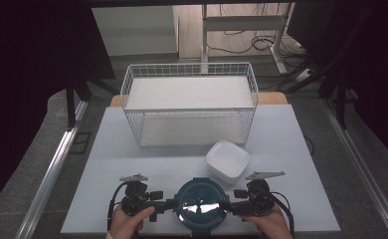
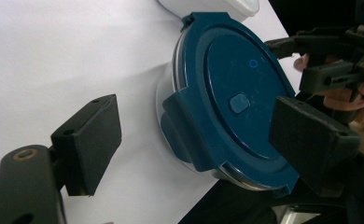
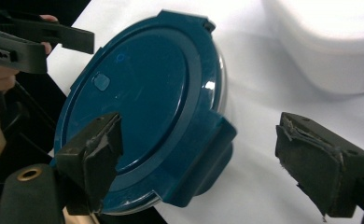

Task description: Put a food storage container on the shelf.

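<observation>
A round clear container with a dark blue clip-on lid (image 1: 200, 205) stands at the near edge of the table. My left gripper (image 1: 171, 204) points at its left side and my right gripper (image 1: 228, 205) at its right side. In the left gripper view the jaws of the left gripper (image 2: 194, 140) stand wide apart around a side latch (image 2: 185, 126) of the lid, pads off it. In the right gripper view the right gripper (image 3: 206, 158) is open too, with the opposite latch (image 3: 208, 154) between its jaws, untouched.
A white square tub (image 1: 227, 160) sits just behind the container to the right. A white wire basket (image 1: 189, 102) stands at the back of the white table (image 1: 132, 159). The table's near edge runs right under the container.
</observation>
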### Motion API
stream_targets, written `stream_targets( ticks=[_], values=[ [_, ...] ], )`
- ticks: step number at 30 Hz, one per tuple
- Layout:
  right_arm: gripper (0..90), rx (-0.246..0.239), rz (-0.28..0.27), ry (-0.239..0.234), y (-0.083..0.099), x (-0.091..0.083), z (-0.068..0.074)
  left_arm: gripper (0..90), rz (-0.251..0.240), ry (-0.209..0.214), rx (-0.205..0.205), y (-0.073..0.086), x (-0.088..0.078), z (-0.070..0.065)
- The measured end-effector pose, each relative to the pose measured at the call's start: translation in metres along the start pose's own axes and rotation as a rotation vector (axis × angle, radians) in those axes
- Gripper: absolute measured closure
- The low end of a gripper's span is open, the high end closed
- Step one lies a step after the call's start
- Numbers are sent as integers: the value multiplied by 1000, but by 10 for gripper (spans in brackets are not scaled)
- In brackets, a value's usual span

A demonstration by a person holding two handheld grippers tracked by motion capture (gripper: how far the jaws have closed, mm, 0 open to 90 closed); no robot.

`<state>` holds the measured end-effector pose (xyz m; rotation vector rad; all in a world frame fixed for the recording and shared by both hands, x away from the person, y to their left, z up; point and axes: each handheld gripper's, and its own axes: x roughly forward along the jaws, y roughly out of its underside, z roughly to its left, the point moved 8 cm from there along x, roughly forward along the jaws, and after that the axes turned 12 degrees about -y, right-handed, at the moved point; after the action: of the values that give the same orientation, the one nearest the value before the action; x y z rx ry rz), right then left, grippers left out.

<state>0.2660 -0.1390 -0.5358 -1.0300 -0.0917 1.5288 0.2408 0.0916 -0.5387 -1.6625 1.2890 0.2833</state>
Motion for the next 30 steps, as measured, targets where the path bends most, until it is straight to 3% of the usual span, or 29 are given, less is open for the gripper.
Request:
stream_targets(
  ticks=[5, 10, 15, 19, 26, 30],
  values=[
    [148, 44, -4, -21, 3, 6, 0, 170, 25, 53, -29, 4, 11, -3],
    [155, 100, -19, -61, 8, 11, 0, 178, 41, 72, -61, 6, 19, -2],
    [155, 149, -14, -65, 13, 18, -1, 199, 58, 99, -82, 9, 26, -2],
    [155, 192, -30, -69, 14, 19, -2, 235, 72, 134, -109, 12, 29, -1],
    [211, 262, -37, -131, 18, 26, 4, 346, 94, 190, -151, 16, 30, -6],
    [256, 283, -47, -107, 16, 24, 5, 372, 92, 199, -196, 16, 30, -5]
  ],
)
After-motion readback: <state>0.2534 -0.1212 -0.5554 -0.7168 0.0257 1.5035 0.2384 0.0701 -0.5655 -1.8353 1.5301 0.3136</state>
